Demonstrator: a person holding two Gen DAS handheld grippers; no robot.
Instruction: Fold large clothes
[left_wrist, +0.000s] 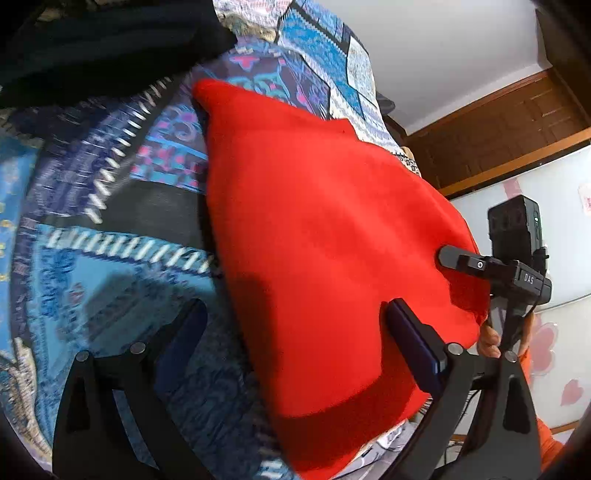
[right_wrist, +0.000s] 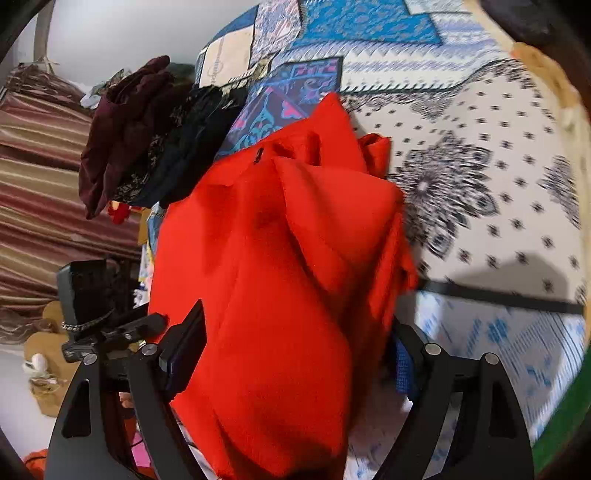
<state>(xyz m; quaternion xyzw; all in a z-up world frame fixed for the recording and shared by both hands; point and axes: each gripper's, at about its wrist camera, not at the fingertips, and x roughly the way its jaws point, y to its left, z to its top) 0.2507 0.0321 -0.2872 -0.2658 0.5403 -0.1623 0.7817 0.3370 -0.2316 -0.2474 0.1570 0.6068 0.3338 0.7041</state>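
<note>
The red garment (left_wrist: 325, 236) is shown spread over the patterned bedspread (left_wrist: 110, 266), near the bed's edge, so that a flat surface is available under it for folding. In the left wrist view the cloth appears as a smooth, roughly triangular panel, which suggests that 1 fold is already laid. The left gripper (left_wrist: 295, 332) is seen with its jaws wide apart: 1 finger (left_wrist: 413, 343) rests against the cloth's near portion and the other (left_wrist: 181, 332) stands over bare bedspread, so nothing is clamped.

The right gripper (right_wrist: 295, 343) is seen from its own camera with the garment (right_wrist: 280, 280) bunched between the 2 fingers; the left finger (right_wrist: 184, 350) is pressed against the fabric's side, while the right finger (right_wrist: 402, 362) is partly hidden by folds. The jaws stand fairly wide, and whether the cloth is truly pinched cannot be told. In the left wrist view the right gripper's (left_wrist: 458, 260) tip lies at the cloth's far edge, presumably to lift or draw that edge across.

A pile of dark clothes (right_wrist: 147, 140) is stacked at the bed's far side, apart from the working area.
</note>
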